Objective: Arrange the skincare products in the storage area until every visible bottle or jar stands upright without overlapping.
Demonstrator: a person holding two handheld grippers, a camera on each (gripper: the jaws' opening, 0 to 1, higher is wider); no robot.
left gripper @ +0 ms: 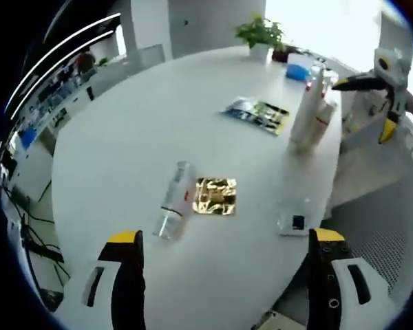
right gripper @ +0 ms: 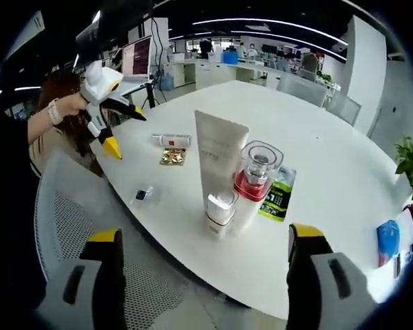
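**Left gripper view: the fallen bottle is to be stood up**

Left gripper view shows the one product not yet upright: a slim clear bottle with a white label and a red mark (left gripper: 173, 199), lying flat on the round white table (left gripper: 124, 137), cap end toward the camera. It is taken as the landmark. Just beside it, and seemingly apart from it, lies a crinkled gold foil sachet (left gripper: 215, 196); farther toward the table edge sits a small clear packet with a dark square (left gripper: 296, 221). Well beyond the bottle, a printed green-and-blue sachet (left gripper: 258, 115) lies flat, and past that stand the upright products.

The left gripper (left gripper: 227, 258) is held spread wide and empty, above the table on the near side of the bottle. The right gripper (right gripper: 203, 265) is likewise spread and empty, facing the standing group: a tall white tube (right gripper: 219, 161), a small white-capped jar (right gripper: 220, 212) at its foot, and a clear bottle with a red collar (right gripper: 253, 182), close together.

For a clean pick, the jaws are best aligned across the bottle's width, near its middle, so the foil sachet is not caught. A round, smooth body may roll, so a square, centred closure is advised. The bottle should then be tipped onto its base in bare table space, apart from the standing group.
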